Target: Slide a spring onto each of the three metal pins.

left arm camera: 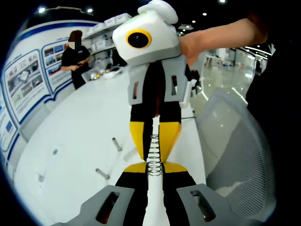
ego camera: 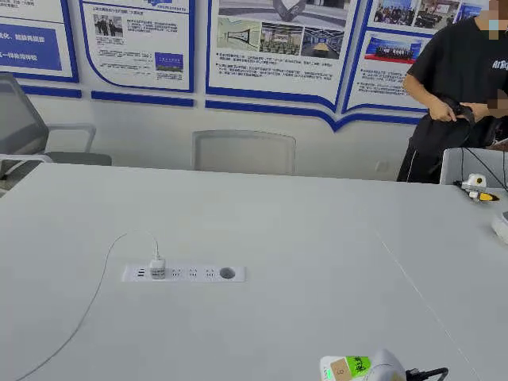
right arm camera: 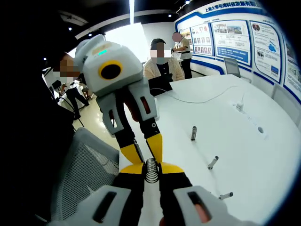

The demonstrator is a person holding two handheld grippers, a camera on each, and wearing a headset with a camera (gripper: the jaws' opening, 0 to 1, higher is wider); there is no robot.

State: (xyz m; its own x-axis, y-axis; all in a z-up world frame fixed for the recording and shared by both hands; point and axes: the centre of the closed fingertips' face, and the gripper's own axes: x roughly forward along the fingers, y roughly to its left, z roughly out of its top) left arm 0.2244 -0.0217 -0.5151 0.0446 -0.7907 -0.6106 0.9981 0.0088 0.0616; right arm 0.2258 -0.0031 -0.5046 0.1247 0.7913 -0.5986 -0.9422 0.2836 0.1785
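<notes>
A thin steel spring (left arm camera: 154,155) stretches between the two grippers, which face each other tip to tip over the near table edge. My left gripper (left arm camera: 155,169) has its yellow tips closed on one end. My right gripper (right arm camera: 150,165) is closed on the other end, where the spring (right arm camera: 150,173) shows end-on. On the white table beyond, one pin (right arm camera: 193,133) stands upright with coils around it. Two bare pins (right arm camera: 212,163) (right arm camera: 225,195) lie nearby. In the head view, the white top of a gripper (ego camera: 373,369) pokes in at the bottom edge.
A built-in power strip (ego camera: 182,273) with a white charger and cable sits mid-table. Mesh chairs (left arm camera: 244,150) stand close by the table edge. A person in black (ego camera: 456,87) stands at the far right corner, and other people sit or stand at the table's far end (right arm camera: 162,66).
</notes>
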